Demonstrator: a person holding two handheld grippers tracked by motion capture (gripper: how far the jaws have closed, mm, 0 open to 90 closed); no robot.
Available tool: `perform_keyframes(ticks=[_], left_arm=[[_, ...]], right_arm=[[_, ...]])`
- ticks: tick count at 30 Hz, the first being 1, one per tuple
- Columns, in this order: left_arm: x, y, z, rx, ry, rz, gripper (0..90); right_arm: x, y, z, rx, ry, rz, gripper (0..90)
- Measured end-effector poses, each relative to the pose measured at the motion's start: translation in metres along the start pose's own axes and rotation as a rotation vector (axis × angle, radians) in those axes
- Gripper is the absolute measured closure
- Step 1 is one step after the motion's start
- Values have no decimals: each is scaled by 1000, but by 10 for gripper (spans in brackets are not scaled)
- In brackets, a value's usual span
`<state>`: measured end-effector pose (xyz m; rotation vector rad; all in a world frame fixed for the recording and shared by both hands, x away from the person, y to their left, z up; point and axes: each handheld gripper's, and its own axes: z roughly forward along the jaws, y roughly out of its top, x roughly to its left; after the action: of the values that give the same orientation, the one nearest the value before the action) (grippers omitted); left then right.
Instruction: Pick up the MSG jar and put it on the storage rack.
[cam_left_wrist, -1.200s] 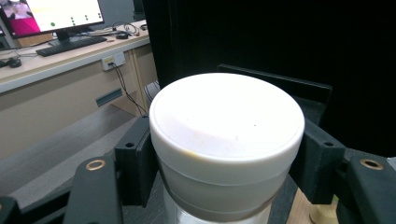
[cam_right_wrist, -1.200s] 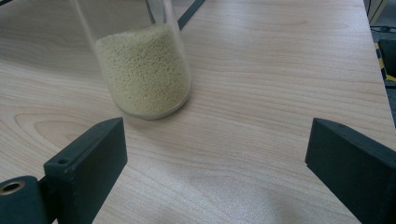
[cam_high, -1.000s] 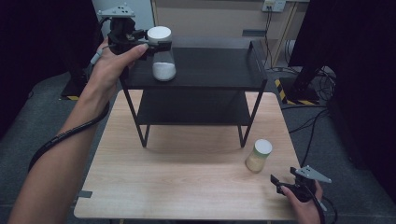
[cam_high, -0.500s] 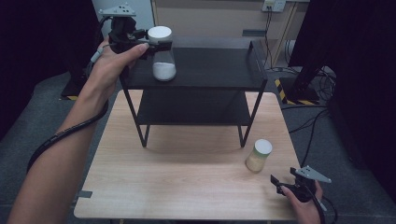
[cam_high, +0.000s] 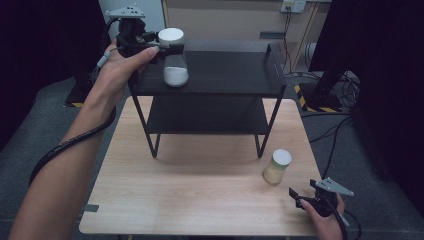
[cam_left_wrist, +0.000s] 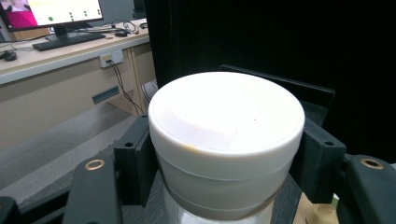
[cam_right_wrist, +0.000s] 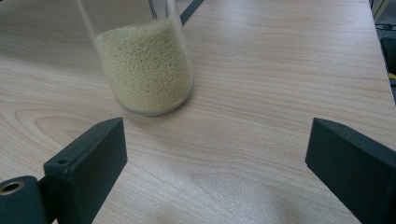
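High view | left hand-held gripper clamped on white-lidded jar at shelf top's left end | right hand-held gripper wide open, empty, below shelf by grain jar | advice: seat base flat before releasing

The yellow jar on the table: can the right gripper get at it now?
Probably yes. The right gripper is open, and the yellow jar stands just ahead of it on bare table, with nothing between.

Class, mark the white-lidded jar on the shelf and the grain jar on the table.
white-lidded jar (cam_high: 175, 70), high view, glass side.
grain jar (cam_right_wrist: 147, 70), right gripper view, grain-filled glass wall.
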<state>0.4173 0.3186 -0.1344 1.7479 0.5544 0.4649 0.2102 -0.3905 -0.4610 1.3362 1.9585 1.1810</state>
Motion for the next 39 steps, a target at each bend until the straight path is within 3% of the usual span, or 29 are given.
perform_keyframes(ticks=[23,25,27,29,30,33,39], left_arm=[[-2,3,0,12,8,12,324],[-4,5,0,19,17,32,274],[-3,3,-2,2,9,25,156],[-4,3,-7,-17,5,29,118],[-7,4,-10,-13,20,41,72],[-14,9,-20,30,63,65,39],[-31,-2,-46,12,87,61,20]], right_arm=[[1,0,-1,0,0,1,59],[0,0,-1,-1,0,1,59],[0,1,-1,0,-1,-1,59],[0,1,-1,-1,-2,0,59],[0,0,-1,-1,-2,1,59],[0,1,-2,0,-2,0,58],[0,1,-3,-3,-8,1,58]])
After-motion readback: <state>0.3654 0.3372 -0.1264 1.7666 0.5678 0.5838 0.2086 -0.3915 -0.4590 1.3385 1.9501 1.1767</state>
